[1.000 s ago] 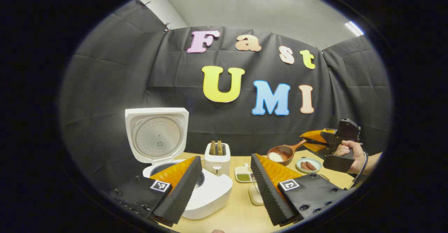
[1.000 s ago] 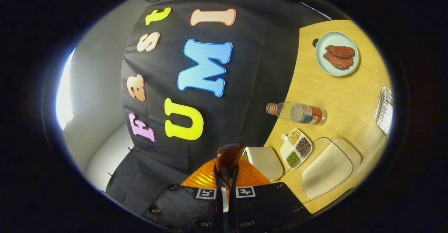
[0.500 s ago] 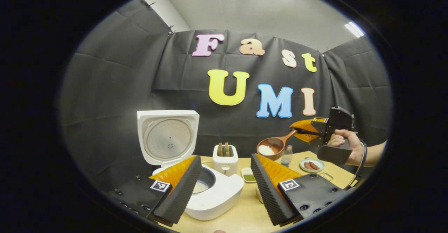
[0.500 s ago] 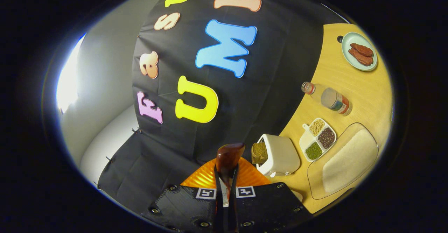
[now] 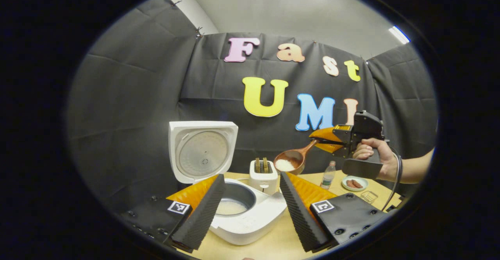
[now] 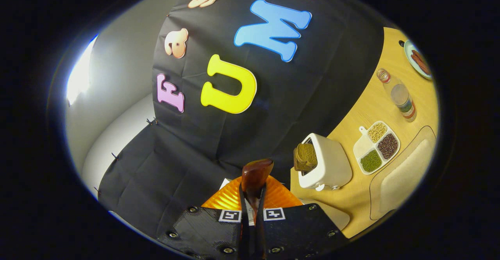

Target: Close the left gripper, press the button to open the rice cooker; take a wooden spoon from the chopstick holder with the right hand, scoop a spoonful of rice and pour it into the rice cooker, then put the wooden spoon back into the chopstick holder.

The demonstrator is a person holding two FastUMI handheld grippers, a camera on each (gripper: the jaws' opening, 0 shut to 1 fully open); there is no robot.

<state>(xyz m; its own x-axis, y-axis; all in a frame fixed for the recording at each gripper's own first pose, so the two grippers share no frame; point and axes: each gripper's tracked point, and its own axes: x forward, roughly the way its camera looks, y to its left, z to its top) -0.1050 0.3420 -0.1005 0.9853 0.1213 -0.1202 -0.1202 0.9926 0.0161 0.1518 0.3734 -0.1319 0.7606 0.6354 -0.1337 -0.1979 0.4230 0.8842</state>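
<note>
Left gripper (image 5: 250,209) spread wide, empty, low over counter (image 5: 269,244) before rice cooker (image 5: 242,213); lid (image 5: 203,152) up, rice in pot. Right gripper (image 5: 326,141) clamped on wooden spoon (image 5: 291,162) handle, held aloft right of cooker, above toaster (image 5: 263,176); rice in bowl. Right gripper view: spoon (image 6: 254,178) between fingers, toaster (image 6: 324,164) below.

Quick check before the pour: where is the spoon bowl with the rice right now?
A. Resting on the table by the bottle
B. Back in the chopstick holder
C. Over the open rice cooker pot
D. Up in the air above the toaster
D: in the left gripper view the wooden spoon, gripped by the right gripper, hangs just above the toaster, short of the rice cooker.
</note>
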